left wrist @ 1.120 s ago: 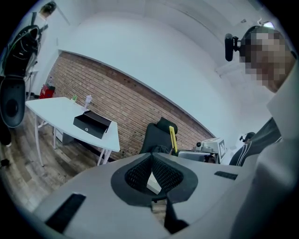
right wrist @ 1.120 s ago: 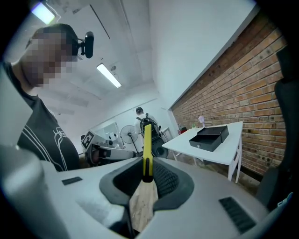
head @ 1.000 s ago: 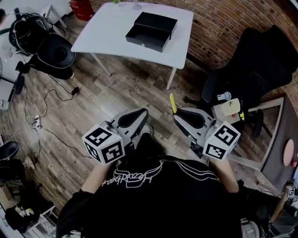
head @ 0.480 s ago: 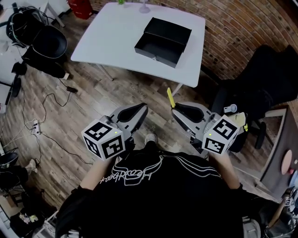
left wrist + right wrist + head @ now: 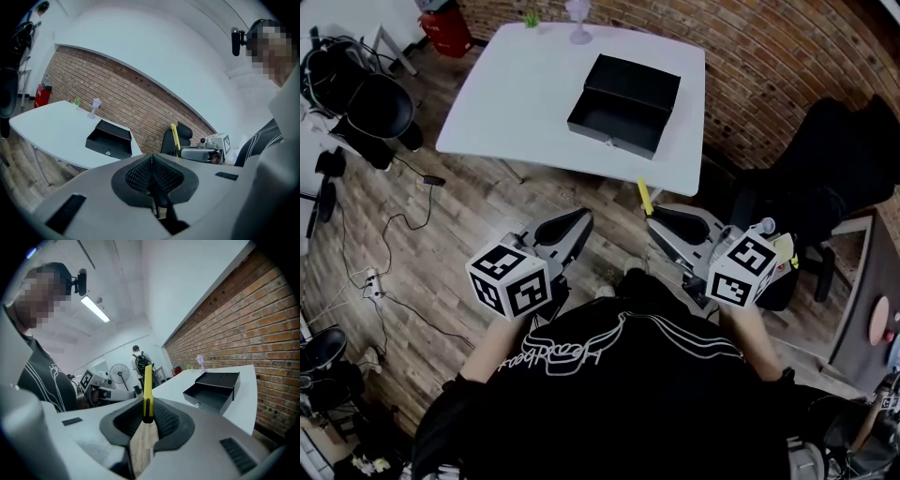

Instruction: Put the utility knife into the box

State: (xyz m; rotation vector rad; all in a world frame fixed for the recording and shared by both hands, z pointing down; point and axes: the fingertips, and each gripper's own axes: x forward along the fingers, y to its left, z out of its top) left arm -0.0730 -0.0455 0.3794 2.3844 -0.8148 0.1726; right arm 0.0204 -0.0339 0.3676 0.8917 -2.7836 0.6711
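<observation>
Right gripper view | right hand-held gripper (image 5: 148,409) clamps utility knife (image 5: 147,380); jaws narrow

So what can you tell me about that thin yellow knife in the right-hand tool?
It is a slim yellow utility knife, apparently plastic: a long narrow bar with a dark section at its lower end. The right gripper is shut on that end, so the rest sticks straight out past the jaws. It is carried in the air near the front edge of the white table. No blade can be made out.
</observation>
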